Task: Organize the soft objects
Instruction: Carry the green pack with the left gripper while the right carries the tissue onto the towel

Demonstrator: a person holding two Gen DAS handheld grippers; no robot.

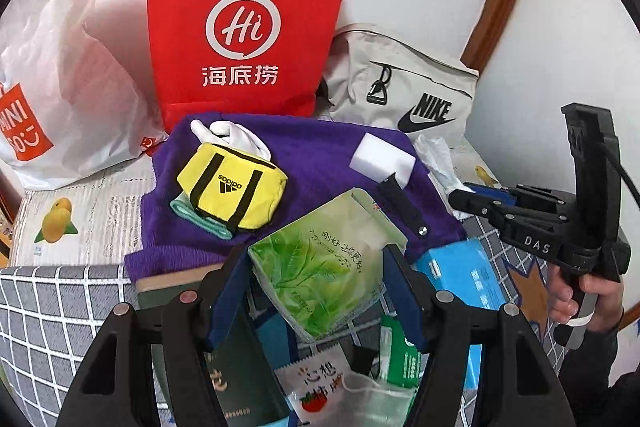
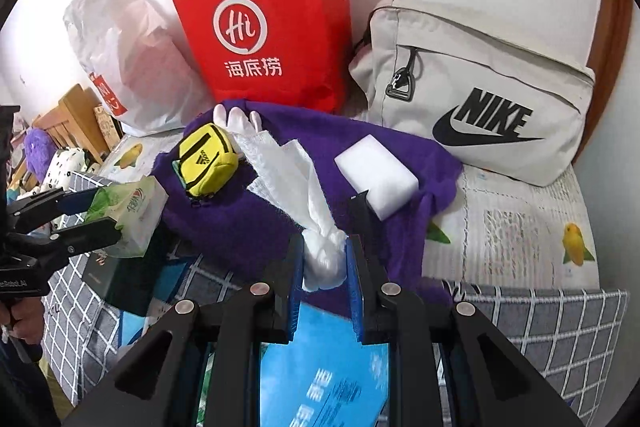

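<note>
My left gripper (image 1: pixel 316 293) is shut on a green soft tissue pack (image 1: pixel 320 263), which hangs above the clutter; the right wrist view shows the same pack (image 2: pixel 132 211) in that gripper (image 2: pixel 106 213) at the left. My right gripper (image 2: pixel 324 251) is shut on a crumpled white paper tissue (image 2: pixel 288 171) that trails up over the purple towel (image 2: pixel 248 223). On the towel (image 1: pixel 320 151) lie a yellow mini bag (image 1: pixel 232 187), a white glove (image 1: pixel 224 135) and a white sponge (image 1: pixel 384 157). In the left wrist view the right gripper (image 1: pixel 460 199) stands at the right, held by a hand.
A red paper bag (image 1: pixel 244 27), a white plastic bag (image 1: pixel 60 99) and a grey Nike bag (image 2: pixel 480 99) stand against the wall. A blue box (image 2: pixel 324 367), a green booklet (image 1: pixel 236 379), a face mask (image 1: pixel 376 399) and packets lie on the checked cover (image 1: pixel 52 311).
</note>
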